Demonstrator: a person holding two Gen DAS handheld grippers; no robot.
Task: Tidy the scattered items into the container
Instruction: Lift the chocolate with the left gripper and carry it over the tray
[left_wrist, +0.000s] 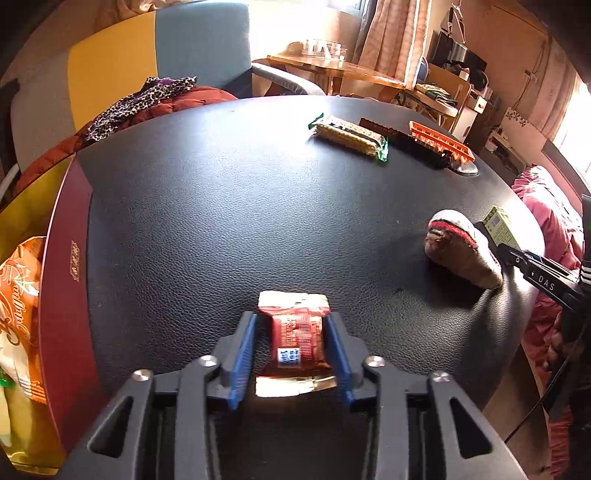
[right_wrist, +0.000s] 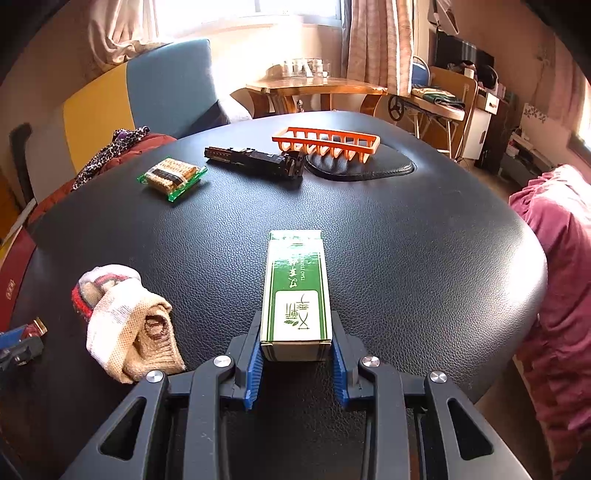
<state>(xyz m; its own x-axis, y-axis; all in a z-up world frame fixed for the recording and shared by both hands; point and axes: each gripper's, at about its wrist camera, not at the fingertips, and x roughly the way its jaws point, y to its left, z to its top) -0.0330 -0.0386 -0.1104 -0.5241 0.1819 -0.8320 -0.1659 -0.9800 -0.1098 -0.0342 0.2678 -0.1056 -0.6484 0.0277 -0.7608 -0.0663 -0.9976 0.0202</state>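
Left gripper (left_wrist: 291, 347) clamped on a small red foil snack packet with a blue-and-white label (left_wrist: 293, 332), blue pads pressed to both its sides, held low over the black leather-grain tabletop (left_wrist: 221, 221). Right gripper (right_wrist: 297, 354) likewise closed around the near end of a long green-and-white cardboard box with printed characters (right_wrist: 295, 291), the box pointing away along the fingers; whether resting on the surface or just lifted, hard to tell. At the far left of the left wrist view, a maroon box-shaped container with a gold lining (left_wrist: 66, 258), already holding an orange-and-white printed snack bag (left_wrist: 18, 306) and some paler wrappers beneath. So: partly filled, two items in hand, neither yet inside. Still out on the tabletop: a rolled cream knitted sock with a red-and-brown cuff (right_wrist: 122, 321) near the right gripper, a green-edged clear pack of wafer biscuits (right_wrist: 171, 177), a long black toy locomotive (right_wrist: 255, 160) and an orange plastic slotted rack (right_wrist: 327, 144) toward the far edge, all well apart from the container. Judged about midway: some goods stowed, two carried, four left lying. Container just beside the left gripper; farther off for the right.
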